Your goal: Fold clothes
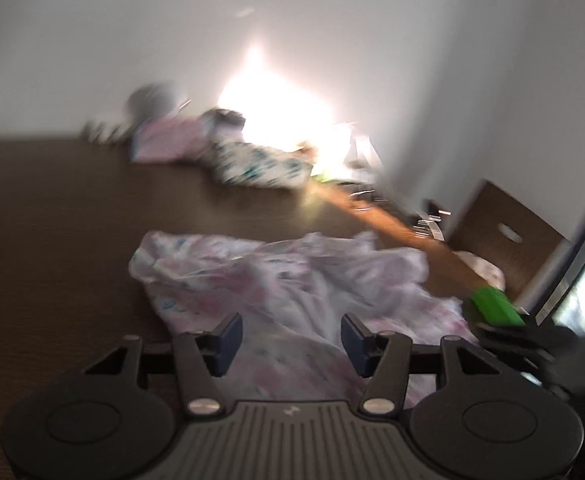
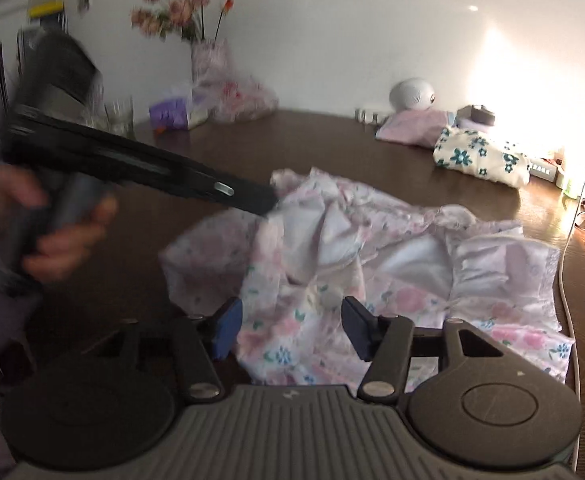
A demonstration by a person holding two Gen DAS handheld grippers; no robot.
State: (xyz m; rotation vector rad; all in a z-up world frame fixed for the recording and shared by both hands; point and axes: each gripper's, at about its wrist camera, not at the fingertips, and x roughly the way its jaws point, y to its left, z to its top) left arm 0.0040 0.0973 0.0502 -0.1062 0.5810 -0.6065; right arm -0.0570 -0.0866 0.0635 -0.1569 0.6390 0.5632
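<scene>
A crumpled pink floral garment point(image 2: 372, 264) lies on the dark wooden table point(image 2: 312, 140); it also shows in the left wrist view point(image 1: 292, 280). My left gripper point(image 1: 291, 340) is open just above the garment's near part. In the right wrist view the left gripper point(image 2: 268, 202) reaches in from the left, its tip at the garment's far left edge. My right gripper point(image 2: 290, 330) is open and empty, low over the garment's near edge.
A folded pink cloth point(image 2: 412, 128) and a white cloth with teal flowers point(image 2: 480, 156) lie at the table's far side. A flower vase point(image 2: 208, 60), a glass point(image 2: 118, 114) and a tissue pack point(image 2: 172, 112) stand far left. A cable point(image 2: 568, 280) runs along the right edge. A chair point(image 1: 504, 236) stands right.
</scene>
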